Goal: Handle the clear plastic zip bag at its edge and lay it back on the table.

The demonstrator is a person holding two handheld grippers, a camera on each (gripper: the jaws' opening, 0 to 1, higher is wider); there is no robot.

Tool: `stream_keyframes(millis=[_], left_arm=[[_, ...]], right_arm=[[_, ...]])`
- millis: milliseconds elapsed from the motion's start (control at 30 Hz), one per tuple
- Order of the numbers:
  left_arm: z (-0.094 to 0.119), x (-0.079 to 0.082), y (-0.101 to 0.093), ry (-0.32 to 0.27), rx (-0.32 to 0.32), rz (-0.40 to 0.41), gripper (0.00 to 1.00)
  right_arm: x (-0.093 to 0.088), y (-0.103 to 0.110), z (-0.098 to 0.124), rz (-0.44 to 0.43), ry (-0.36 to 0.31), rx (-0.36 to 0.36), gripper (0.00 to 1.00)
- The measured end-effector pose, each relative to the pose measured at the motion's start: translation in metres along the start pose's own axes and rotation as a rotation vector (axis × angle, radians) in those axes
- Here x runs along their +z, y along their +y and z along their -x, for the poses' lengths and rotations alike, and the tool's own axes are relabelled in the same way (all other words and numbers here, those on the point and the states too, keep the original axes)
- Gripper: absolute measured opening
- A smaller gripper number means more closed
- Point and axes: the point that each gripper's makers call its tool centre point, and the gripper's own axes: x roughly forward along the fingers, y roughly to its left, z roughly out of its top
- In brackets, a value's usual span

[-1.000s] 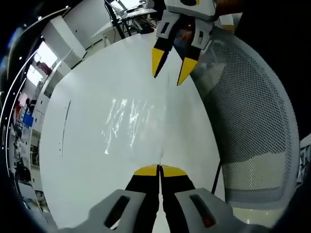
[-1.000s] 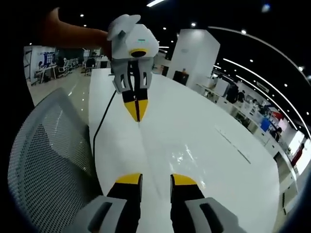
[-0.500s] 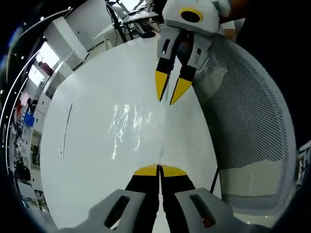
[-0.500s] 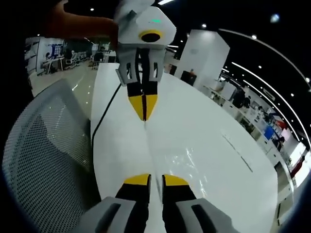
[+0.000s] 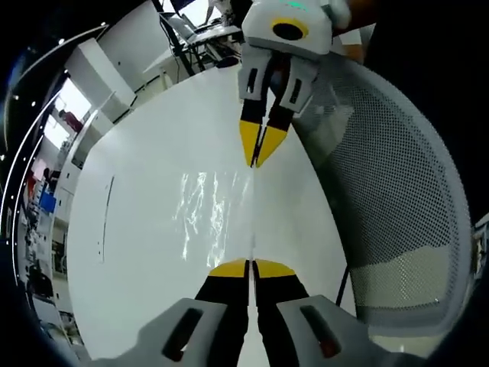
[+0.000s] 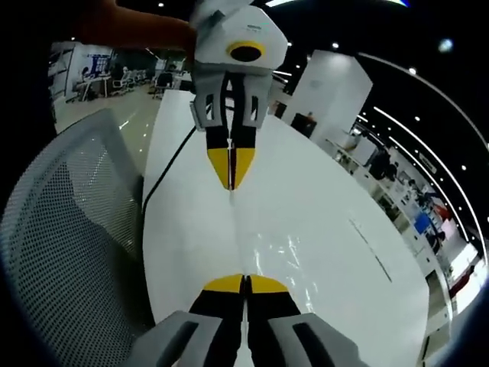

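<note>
The clear plastic zip bag (image 5: 205, 208) shows as faint glints over the white table (image 5: 130, 260). Its edge runs as a thin straight line between the two grippers. At the bottom of the left gripper view, my left gripper (image 5: 250, 263) is shut on the near end of that edge. My right gripper (image 5: 255, 162) reaches in from the top, a hand behind it, and is shut on the far end. In the right gripper view, the right gripper (image 6: 244, 280) pinches the bag (image 6: 281, 256) edge, and the left gripper (image 6: 231, 185) faces it, also shut.
A grey mesh office chair (image 5: 397, 191) stands along the table's side, and it appears again in the right gripper view (image 6: 69, 229). A black cable (image 6: 163, 183) runs along the table (image 6: 313, 191) edge. A thin seam (image 5: 103, 214) crosses the tabletop. Desks and chairs stand far behind.
My right gripper went from open to shut on the bag's edge and came closer to the left gripper. The left gripper stayed shut on its end.
</note>
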Motion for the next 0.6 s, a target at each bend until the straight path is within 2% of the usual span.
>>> stream_keyframes(millis=[167,367,500,600], left_arm=[[-0.002,0.003,0.002,-0.024,0.013,-0.023,0.01],[-0.009,-0.004,0.005,-0.018,0.027,-0.056,0.05],[-0.014,-0.009,0.005,-0.021,0.027,-0.064,0.04],[-0.015,-0.01,0.005,-0.023,0.032,-0.098,0.03]], right_arm=[[0.002,0.002,0.0,0.012,-0.005,0.008,0.0],[0.003,0.001,0.0,0.007,-0.01,0.01,0.0],[0.003,0.0,0.001,-0.001,-0.017,0.011,0.0],[0.003,0.0,0.002,0.0,-0.017,0.009,0.0]])
